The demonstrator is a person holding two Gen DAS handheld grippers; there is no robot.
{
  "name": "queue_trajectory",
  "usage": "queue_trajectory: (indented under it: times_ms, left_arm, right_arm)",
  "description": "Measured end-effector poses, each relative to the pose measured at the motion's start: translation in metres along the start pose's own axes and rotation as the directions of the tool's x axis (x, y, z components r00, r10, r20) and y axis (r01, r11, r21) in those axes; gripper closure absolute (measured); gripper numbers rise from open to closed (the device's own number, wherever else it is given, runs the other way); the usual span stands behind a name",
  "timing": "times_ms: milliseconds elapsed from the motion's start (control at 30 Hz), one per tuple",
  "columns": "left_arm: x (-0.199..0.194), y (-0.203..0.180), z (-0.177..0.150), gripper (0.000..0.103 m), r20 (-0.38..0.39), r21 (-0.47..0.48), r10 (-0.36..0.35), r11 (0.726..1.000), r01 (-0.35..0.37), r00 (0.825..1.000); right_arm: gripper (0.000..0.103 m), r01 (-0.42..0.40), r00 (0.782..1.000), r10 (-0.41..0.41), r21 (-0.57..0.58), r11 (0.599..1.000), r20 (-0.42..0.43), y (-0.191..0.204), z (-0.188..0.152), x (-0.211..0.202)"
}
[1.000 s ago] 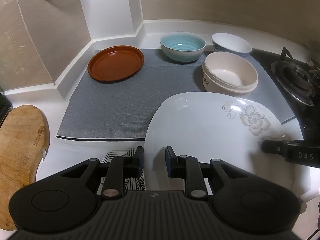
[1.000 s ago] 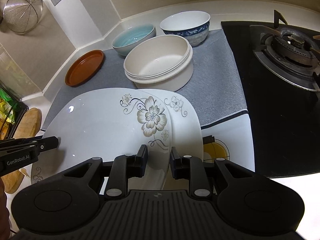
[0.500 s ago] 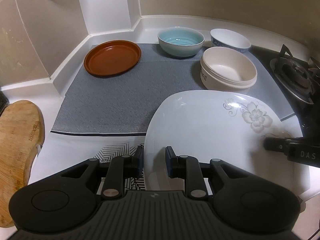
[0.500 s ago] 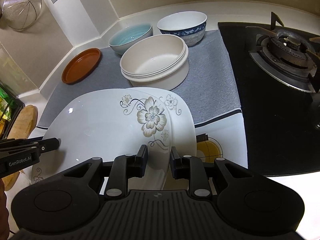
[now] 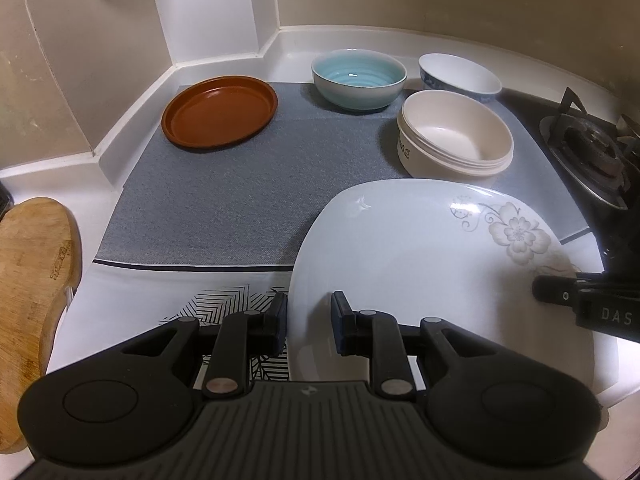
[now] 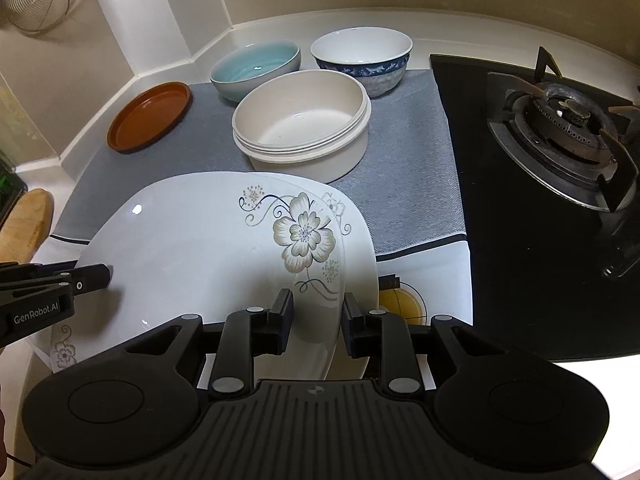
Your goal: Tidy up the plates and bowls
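While the flowered plate [image 6: 208,248] is held near the cream bowl [image 6: 300,136], clamped by the left tool [image 5: 308,320], the right tool [image 6: 316,320] has just loosened; tilting and sliding are risked.

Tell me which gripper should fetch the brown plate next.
Left. The brown plate lies at the mat's far left, on the side of the left gripper, with bare mat between them. The right gripper would have to reach across the cream bowl.
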State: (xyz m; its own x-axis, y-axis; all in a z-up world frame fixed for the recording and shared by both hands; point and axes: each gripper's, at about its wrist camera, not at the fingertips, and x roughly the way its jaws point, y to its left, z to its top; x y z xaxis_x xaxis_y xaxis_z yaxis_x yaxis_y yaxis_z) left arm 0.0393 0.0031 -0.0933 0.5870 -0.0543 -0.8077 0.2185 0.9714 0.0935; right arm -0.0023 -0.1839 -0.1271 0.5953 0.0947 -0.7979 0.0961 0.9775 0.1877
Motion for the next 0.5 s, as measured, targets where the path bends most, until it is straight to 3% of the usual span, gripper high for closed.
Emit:
queue_trajectory:
  times_ms: [500]
  left_arm:
    - [0.001, -0.010, 0.004, 0.078, -0.011, 0.065, 0.041, 0.997, -0.041, 0.999]
  right_arm:
    - [0.075, -0.018, 0.998, 0.026, 0.126, 0.992, -0.061, -0.011, 0.009, 0.000]
